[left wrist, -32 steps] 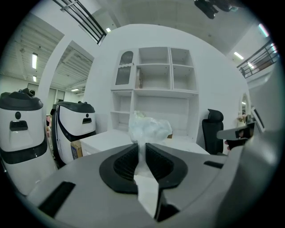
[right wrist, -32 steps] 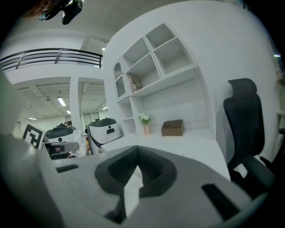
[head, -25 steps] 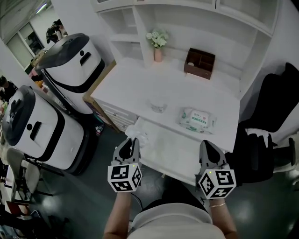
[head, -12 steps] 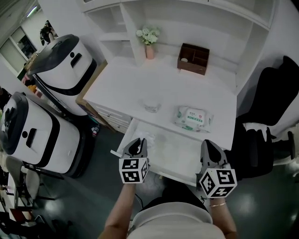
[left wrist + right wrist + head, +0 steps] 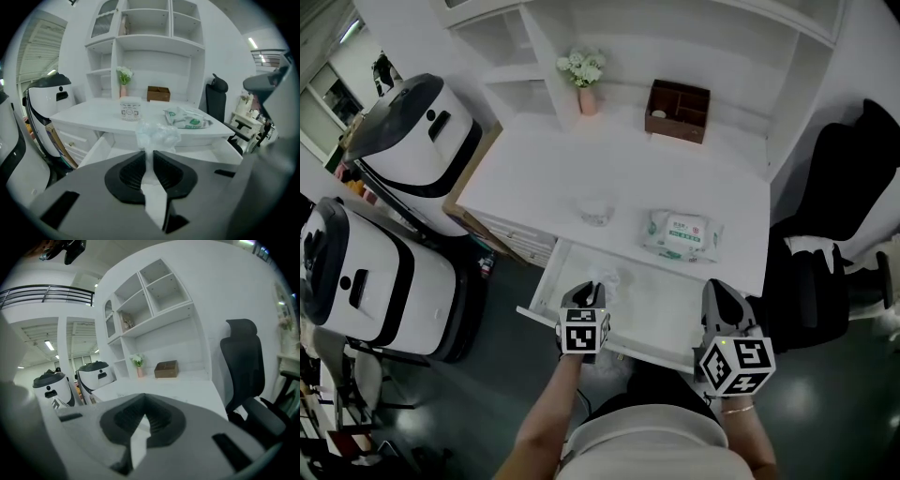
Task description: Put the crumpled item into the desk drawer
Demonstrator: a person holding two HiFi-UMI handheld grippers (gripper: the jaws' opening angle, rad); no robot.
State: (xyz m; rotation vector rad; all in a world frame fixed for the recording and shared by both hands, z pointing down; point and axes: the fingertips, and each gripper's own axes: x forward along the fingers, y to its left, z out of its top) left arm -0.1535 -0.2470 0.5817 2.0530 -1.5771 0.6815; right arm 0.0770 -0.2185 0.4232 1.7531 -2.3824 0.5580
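The crumpled item (image 5: 606, 277) is a wad of clear plastic film. My left gripper (image 5: 592, 294) is shut on it and holds it over the left part of the open white desk drawer (image 5: 666, 298). In the left gripper view the crumpled plastic (image 5: 157, 135) bulges out past the fingertips of my left gripper (image 5: 149, 157), with the drawer's left wall (image 5: 100, 148) just below. My right gripper (image 5: 718, 291) hovers at the drawer's front right corner. In the right gripper view, my right gripper (image 5: 144, 414) is shut with nothing between its pads.
On the desk top (image 5: 534, 178) stand a small clear cup (image 5: 595, 208), a pack of wet wipes (image 5: 677, 233), a brown wooden box (image 5: 677, 97) and a vase of flowers (image 5: 583, 75). Two white machines (image 5: 403, 141) stand to the left and a black chair (image 5: 839, 206) to the right.
My left gripper has carried the crumpled plastic to the right, from beside the drawer's left front corner to over the drawer's inside. The right gripper has kept its place.
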